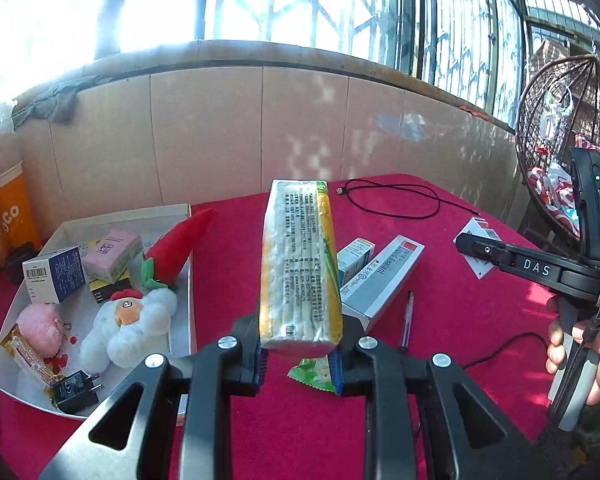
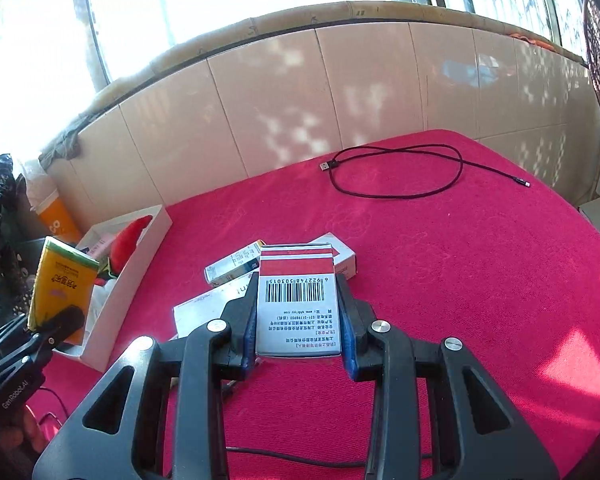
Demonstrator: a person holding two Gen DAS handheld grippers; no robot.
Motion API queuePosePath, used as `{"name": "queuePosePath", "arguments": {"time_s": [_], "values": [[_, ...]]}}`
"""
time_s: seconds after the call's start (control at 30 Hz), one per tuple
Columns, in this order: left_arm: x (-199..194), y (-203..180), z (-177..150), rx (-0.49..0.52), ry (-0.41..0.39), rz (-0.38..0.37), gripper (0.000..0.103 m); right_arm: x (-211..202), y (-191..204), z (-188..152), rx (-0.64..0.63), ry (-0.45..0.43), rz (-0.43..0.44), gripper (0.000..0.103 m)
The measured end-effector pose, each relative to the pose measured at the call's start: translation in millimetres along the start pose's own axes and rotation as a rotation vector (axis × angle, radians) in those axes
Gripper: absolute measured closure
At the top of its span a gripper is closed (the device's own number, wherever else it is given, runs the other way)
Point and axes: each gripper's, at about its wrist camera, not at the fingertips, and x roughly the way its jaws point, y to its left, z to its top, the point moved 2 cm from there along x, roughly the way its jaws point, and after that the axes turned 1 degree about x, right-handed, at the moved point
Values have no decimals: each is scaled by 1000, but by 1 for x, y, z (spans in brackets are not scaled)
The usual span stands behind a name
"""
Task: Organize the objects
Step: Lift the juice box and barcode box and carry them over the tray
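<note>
The left gripper (image 1: 300, 354) pinches a yellow-edged plastic wafer packet (image 1: 298, 264) pointing toward twelve o'clock (above the red-clothed desk (image 1: 440, 320)); the right gripper (image 2: 300, 344) clamps a red-and-white barcoded carton (image 2: 298, 300).

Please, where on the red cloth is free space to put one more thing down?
The red cloth is bare on the right, between the black cable near the wall and the near edge. It is crowded on the left: the white tray is full, and the sealant box and small carton lie beside it.
</note>
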Motion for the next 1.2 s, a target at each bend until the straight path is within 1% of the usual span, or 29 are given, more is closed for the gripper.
{"name": "queuePosePath", "arguments": {"time_s": [0.23,0.8,1.2], "values": [[-9,12,4,-29,-33,17,79,-5,23,-2,-44,3,39,71],[-15,41,2,-114,-45,50,79,-2,54,-2,-115,26,74,71],[-25,76,4,-196,-70,91,79,1,100,10,-203,24,127,71]]}}
